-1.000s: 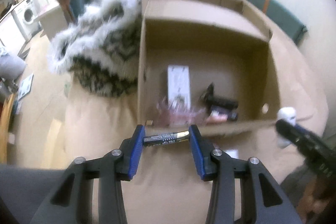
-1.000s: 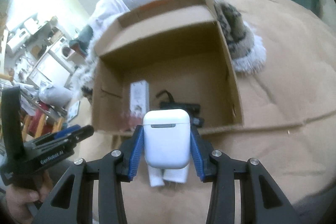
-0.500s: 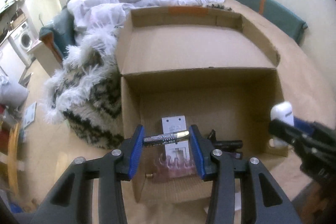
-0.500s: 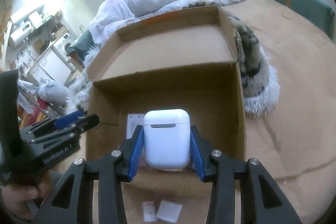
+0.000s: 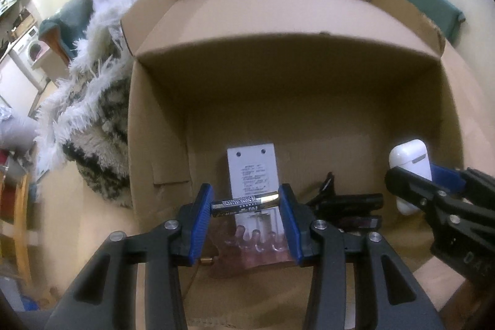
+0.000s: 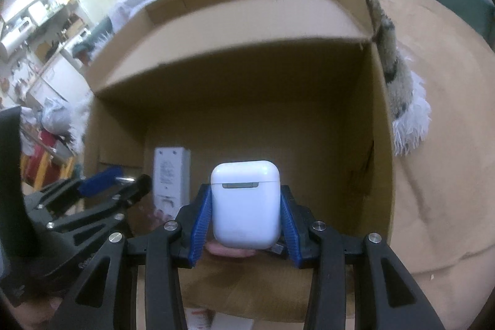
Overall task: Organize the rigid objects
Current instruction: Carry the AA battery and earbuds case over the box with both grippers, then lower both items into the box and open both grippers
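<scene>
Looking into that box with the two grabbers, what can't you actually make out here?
- Print on the white card, left wrist view: too small.
- Black item in the cardboard box: partly behind the left gripper.
- Under the earbud case, right wrist view: hidden by the right gripper.

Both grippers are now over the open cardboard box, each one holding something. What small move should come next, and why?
Probably lower both grippers a little, then open them. The left gripper pinches a battery and the right gripper clamps a white earbud case, both above the floor of the cardboard box, where a white card lies.
</scene>
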{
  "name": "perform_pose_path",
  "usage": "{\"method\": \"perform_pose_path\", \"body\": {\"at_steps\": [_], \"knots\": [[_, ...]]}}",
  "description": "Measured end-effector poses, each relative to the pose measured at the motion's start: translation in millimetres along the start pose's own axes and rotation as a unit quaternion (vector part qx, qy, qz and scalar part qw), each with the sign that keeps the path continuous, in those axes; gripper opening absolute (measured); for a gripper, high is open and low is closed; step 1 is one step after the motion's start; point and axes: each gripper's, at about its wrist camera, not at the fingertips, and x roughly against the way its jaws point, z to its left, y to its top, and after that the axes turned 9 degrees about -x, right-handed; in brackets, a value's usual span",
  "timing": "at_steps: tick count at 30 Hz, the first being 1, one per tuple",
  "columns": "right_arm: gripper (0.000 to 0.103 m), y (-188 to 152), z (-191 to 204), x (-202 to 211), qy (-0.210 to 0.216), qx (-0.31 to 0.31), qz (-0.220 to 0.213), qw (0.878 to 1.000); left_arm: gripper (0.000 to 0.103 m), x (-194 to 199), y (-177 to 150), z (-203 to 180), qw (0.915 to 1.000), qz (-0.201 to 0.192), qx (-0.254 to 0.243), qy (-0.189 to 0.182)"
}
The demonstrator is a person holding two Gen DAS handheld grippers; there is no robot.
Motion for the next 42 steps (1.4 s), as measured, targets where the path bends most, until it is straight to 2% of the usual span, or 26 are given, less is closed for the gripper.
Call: {"method": "perform_pose_path", "body": {"at_steps": [6,13,17,28,30,31,34,42], "knots": [[0.045,1,-6,-17,-0.021,-0.013,0.022,0.999,0.039,-11,-1,3,0.9995,0.021,0.021,-0.014],[0.045,1,-11,-26,-0.034,-0.022,0.035,0.999,0.040,-11,-1,3,0.9997,0.017,0.018,-0.006],[0.045,1,-10,-25,-0.032,-0.022,0.034,0.999,0.040,-9,-3,1,0.9998,0.011,0.008,-0.015],[0.045,6,-9,-24,-0.016,-0.032,0.027,0.999,0.040,-10,-8,-4,0.9998,0.014,0.003,-0.011],[0.049,4,-13,-18,-0.008,-0.034,0.022,0.999,0.042,-13,-7,-1,0.9997,0.014,0.005,-0.018],[0.056,4,-12,-17,-0.004,-0.034,0.020,0.999,0.046,-13,-7,1,0.9997,0.015,0.005,-0.021],[0.063,5,-10,-14,0.011,-0.035,0.016,0.999,0.063,-9,-7,0,0.9998,0.009,0.002,-0.014],[0.081,8,-9,-1,0.034,-0.038,-0.003,0.999,0.064,-1,-8,-3,1.0000,0.003,-0.006,-0.003]]}}
